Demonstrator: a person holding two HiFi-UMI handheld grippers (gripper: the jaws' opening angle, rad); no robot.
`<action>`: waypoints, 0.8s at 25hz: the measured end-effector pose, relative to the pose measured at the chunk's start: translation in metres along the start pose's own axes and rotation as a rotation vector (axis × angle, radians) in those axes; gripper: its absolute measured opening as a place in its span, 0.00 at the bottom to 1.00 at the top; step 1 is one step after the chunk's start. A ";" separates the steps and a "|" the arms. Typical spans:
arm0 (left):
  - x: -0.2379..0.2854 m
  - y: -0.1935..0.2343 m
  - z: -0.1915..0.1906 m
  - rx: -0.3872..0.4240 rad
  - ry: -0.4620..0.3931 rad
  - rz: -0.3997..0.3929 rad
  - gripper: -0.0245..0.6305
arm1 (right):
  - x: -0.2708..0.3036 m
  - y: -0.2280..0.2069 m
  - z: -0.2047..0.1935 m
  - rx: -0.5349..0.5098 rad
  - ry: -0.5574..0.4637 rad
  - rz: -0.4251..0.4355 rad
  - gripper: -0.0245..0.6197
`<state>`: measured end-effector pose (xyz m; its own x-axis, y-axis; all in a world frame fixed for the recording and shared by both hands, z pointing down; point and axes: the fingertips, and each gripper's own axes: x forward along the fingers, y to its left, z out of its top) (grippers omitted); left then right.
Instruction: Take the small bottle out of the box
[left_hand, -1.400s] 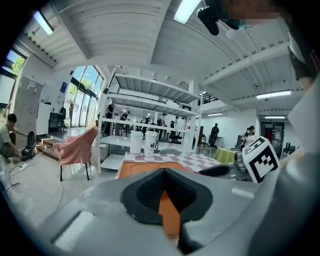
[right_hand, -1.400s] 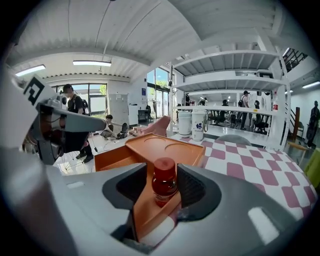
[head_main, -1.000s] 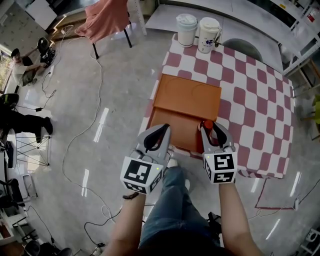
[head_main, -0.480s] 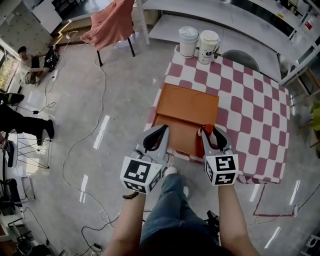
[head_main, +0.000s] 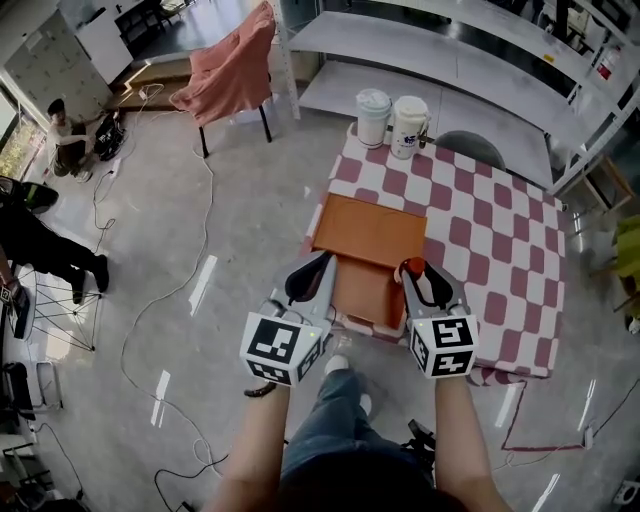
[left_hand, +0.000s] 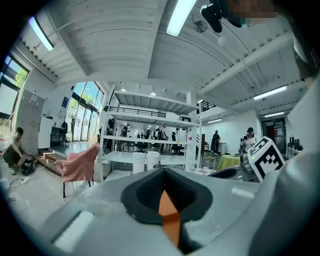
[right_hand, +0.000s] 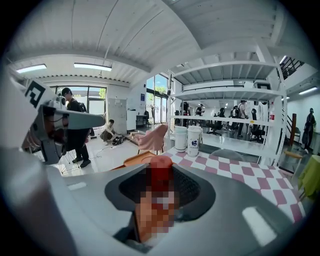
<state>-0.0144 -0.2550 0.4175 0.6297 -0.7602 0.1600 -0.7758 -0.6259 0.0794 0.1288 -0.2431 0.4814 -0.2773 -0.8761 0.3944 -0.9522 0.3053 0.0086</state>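
The box (head_main: 370, 232) was orange-brown and sat on a surface (head_main: 500, 235) checked in maroon and white. The small bottle (head_main: 414, 267) had a red cap. The left claw (head_main: 312, 272) and the right claw (head_main: 424, 278) were pale grey with black pads, and their cubes were patterned in black-and-white squares. Two tubs (head_main: 373, 115) were white, the draped cloth (head_main: 232, 72) salmon pink, the floor (head_main: 230, 230) glossy grey.

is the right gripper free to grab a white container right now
Probably not: the right gripper is shut on the small bottle, and the orange box lies between it and the white containers.
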 end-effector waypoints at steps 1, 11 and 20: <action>-0.001 0.001 0.004 0.004 -0.007 0.003 0.04 | -0.002 0.000 0.005 -0.002 -0.007 0.001 0.25; 0.001 0.011 0.048 0.041 -0.085 0.005 0.04 | -0.017 0.001 0.060 -0.027 -0.093 0.001 0.25; 0.013 0.024 0.077 0.067 -0.138 -0.040 0.04 | -0.023 -0.004 0.102 -0.042 -0.165 -0.049 0.25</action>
<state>-0.0214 -0.2934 0.3461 0.6630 -0.7483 0.0209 -0.7486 -0.6628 0.0169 0.1256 -0.2623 0.3784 -0.2516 -0.9385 0.2364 -0.9598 0.2733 0.0634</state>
